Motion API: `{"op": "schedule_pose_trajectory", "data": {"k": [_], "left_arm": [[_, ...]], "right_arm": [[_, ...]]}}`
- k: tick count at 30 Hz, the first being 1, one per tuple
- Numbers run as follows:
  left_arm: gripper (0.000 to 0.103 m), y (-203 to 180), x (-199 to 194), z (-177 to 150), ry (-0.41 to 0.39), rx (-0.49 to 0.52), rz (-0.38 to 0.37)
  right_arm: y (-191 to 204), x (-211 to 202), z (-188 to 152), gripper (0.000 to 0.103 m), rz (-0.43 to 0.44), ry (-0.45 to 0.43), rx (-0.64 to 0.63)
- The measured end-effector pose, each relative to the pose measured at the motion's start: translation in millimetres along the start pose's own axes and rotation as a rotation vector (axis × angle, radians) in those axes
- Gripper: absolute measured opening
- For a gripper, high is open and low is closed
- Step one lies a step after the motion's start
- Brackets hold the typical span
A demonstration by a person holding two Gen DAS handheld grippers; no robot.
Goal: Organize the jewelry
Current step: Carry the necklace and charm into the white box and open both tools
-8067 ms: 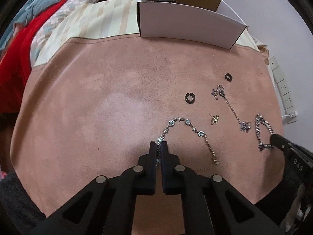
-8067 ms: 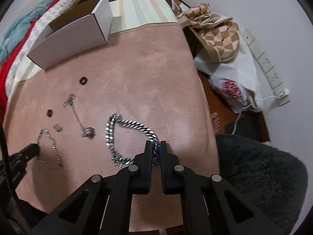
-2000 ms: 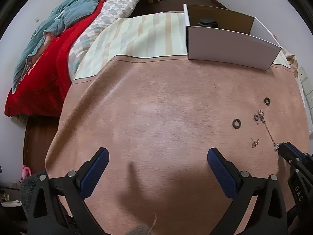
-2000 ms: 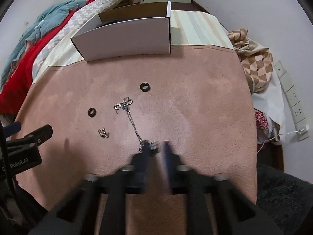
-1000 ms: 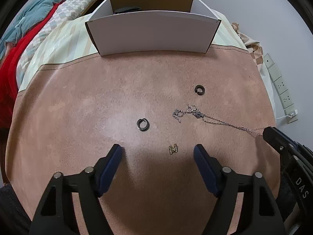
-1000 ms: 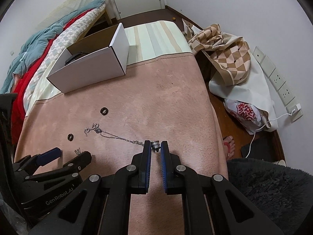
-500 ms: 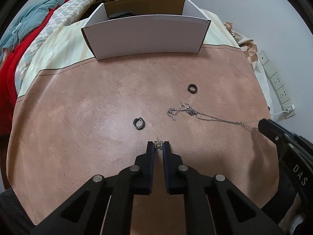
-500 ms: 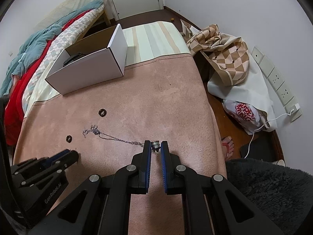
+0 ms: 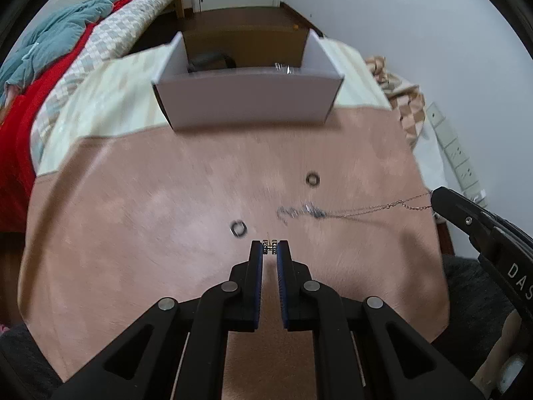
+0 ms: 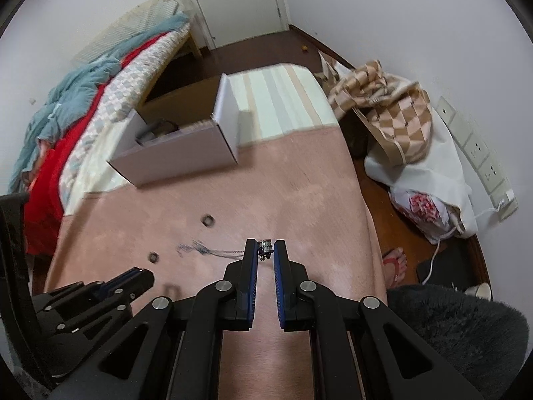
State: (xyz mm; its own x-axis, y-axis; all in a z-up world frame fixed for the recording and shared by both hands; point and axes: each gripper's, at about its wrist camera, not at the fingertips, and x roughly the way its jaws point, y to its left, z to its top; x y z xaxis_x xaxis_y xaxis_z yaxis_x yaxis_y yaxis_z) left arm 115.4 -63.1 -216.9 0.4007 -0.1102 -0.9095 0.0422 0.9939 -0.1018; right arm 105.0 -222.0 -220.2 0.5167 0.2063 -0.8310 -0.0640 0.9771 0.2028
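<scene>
On the pink suede mat [image 9: 140, 220], I see my left gripper [image 9: 269, 248] pinching a small gold studded earring [image 9: 269, 246] between its fingertips. My right gripper [image 10: 265, 250] clamps the pendant end of a thin chain necklace [image 9: 376, 207]; the chain trails left, its far end blurred. 2 dark rings [image 9: 312, 179] [image 9: 238, 228] lie on the mat. The white cardboard box [image 9: 246, 100] sits at the mat's far edge.

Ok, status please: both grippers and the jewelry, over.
Left gripper shut on earring. Right gripper shut on necklace. Two rings on cloth, box path clear.
</scene>
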Motion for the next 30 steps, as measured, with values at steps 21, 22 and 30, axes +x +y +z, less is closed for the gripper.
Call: {"op": "schedule_pose_trajectory", "data": {"k": [21, 22, 30], "left_arm": [[0.006, 65.9, -81.0, 155.8, -0.159, -0.105, -0.131], [0.006, 71.2, -75.2, 163.6, -0.144, -0.116, -0.149], [0.006, 94.4, -16.9, 198.1, -0.026, -0.133, -0.167]], "right_arm": [[83.3, -56.0, 177.6, 0.01, 0.151, -0.184, -0.134], [86.5, -48.4, 184.8, 0.01, 0.158, -0.169, -0.134], [99.0, 59.0, 201.2, 0.01, 0.14, 0.037, -0.144]]}}
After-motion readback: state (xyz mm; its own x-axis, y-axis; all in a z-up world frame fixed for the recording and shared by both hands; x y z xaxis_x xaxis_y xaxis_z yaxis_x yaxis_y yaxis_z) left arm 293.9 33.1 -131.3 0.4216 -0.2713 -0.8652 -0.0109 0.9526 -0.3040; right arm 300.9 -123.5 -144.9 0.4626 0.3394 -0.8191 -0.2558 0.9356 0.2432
